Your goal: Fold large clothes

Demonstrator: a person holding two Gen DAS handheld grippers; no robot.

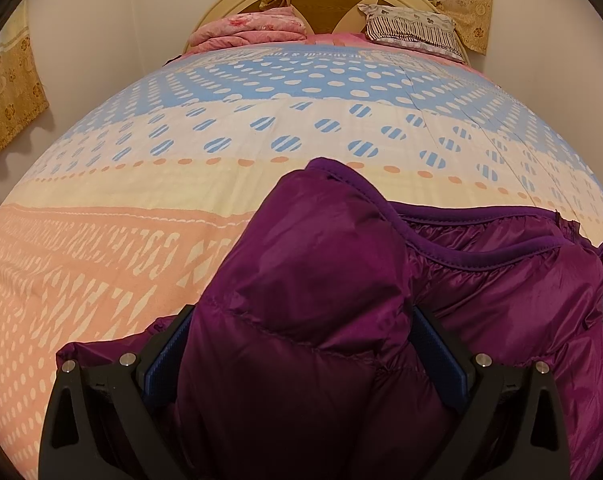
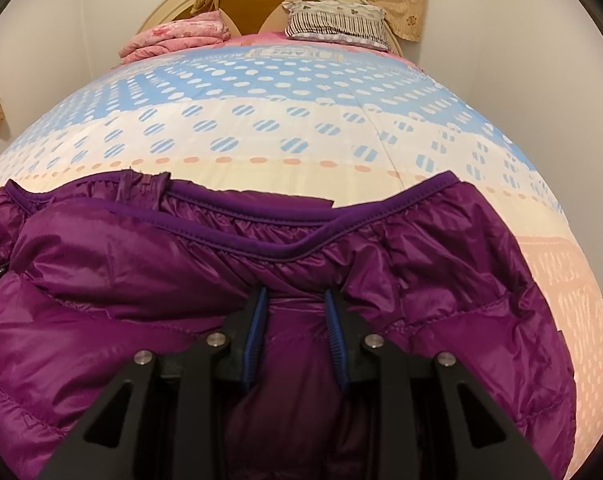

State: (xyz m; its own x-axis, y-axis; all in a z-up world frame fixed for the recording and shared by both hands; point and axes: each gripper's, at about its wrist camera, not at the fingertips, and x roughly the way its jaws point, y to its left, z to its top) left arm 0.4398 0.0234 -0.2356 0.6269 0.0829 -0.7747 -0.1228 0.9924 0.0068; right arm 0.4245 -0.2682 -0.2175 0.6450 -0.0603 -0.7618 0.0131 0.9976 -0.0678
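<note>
Purple puffer jacket [image 2: 421, 264] lies across the near end of the bed [image 2: 261, 136], long axis running side to side, bound edge toward the headboard [image 2: 261, 4]. Left tool [image 1: 301, 320] clamps a thick fold of it. Right tool [image 2: 295, 312] pinches a narrower fold between its blue pads.

The purple puffer jacket [image 2: 441, 264] is glossy, crinkled nylon-like cloth; the bedsheet [image 1: 141, 184] is matt printed cloth; the headboard [image 2: 257, 16] looks wooden.
</note>
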